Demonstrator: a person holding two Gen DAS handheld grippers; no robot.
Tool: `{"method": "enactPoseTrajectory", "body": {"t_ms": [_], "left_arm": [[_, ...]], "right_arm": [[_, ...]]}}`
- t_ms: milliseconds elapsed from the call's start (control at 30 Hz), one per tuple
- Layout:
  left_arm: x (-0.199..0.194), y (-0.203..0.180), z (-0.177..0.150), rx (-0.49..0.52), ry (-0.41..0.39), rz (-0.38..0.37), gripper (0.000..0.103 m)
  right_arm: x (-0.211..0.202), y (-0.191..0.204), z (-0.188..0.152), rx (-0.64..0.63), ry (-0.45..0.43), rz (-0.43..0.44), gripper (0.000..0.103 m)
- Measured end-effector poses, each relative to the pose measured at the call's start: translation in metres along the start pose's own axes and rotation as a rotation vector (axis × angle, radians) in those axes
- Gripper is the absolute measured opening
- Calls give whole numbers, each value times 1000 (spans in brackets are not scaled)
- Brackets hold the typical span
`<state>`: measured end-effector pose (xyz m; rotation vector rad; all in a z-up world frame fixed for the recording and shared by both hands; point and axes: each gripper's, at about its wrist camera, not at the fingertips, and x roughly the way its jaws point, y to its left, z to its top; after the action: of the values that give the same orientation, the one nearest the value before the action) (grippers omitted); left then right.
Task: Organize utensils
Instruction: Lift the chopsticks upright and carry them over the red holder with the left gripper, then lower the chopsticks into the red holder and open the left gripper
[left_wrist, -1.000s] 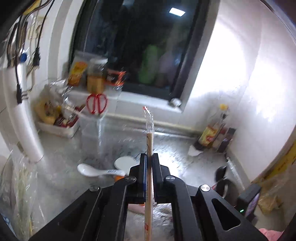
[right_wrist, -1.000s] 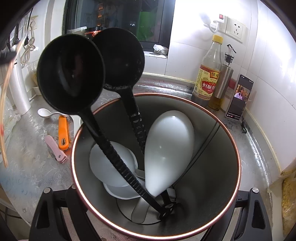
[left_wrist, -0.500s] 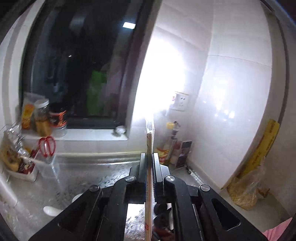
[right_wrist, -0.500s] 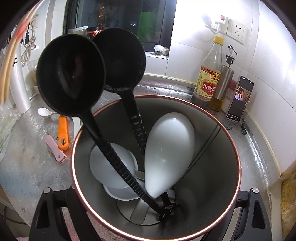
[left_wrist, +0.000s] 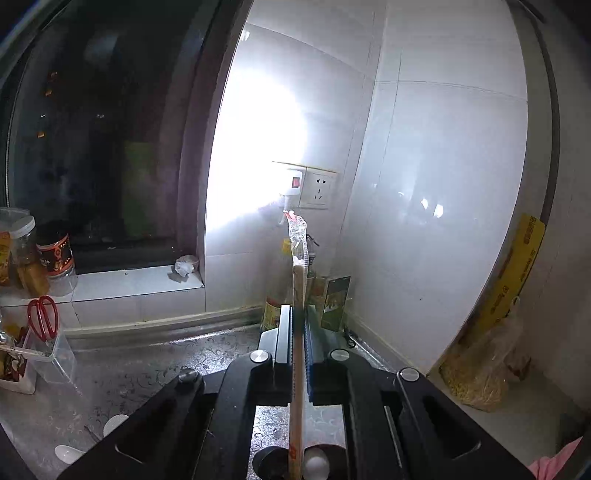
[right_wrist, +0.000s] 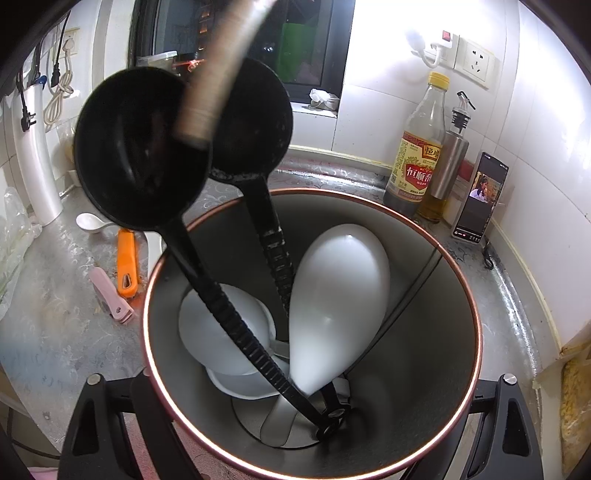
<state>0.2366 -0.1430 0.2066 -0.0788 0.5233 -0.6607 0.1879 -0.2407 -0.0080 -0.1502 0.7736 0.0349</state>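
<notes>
A tiled kitchen corner at night: dark window, white walls, and a grey patterned counter (right_wrist: 55, 314) with a socket above it. Take the pot (right_wrist: 469, 280) as the landmark. It is a steel container with a copper-coloured rim, and the right gripper (right_wrist: 295, 384) has its fingers spread around the pot's sides, bracing it. Inside stand two black ladles (right_wrist: 144, 147), handles down, with white spoons (right_wrist: 340, 295) leaning beside them.

The left gripper (left_wrist: 297, 332) has its fingers nearly together, pinching a pair of wrapped chopsticks (left_wrist: 297, 295) that stick up past the tips in a clear sleeve. From the pot's side, those chopsticks show as a blurred pale stick above the ladles, over the pot's far-left rim.

I'd say the step in hand is carrying the chopsticks to the pot. Next they need to be lined up over the open space right of the ladles, tipped end-down and let go so they drop inside rather than catch on a ladle bowl.

Left of the pot on the counter lie a white spoon (right_wrist: 88, 222), an orange tool (right_wrist: 126, 264) and a pink one (right_wrist: 110, 295), apparently not yet put away.

Behind the pot to the right stands a vinegar bottle (right_wrist: 419, 147) with a yellow and red label in Chinese characters, too small for me to read surely. Red print on the chopstick sleeve is unreadable too.
</notes>
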Motion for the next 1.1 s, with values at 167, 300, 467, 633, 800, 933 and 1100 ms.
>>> {"method": "enactPoseTrajectory", "body": {"t_ms": [167,300,467,633,800,933,1100], "left_arm": [[13,-6,-13,11,18,-4,5],[18,-9,-23,23,39,4,5],[16,-4,-39,-2,64,11,5],[3,-1,-50,-27,79,18,5],[-5,2,-60,-54,94,11,5],[-10,4,-65,-65,115,13,5],[-15,6,-74,-77,146,12,5]], "right_arm": [[0,0,0,0,0,0,94],[0,0,0,-1,1,0,94],[0,1,0,-1,1,0,94],[0,1,0,-1,1,-1,94],[0,1,0,-1,2,-1,94],[0,1,0,-1,2,-2,94],[0,0,0,-1,2,-2,94]]}}
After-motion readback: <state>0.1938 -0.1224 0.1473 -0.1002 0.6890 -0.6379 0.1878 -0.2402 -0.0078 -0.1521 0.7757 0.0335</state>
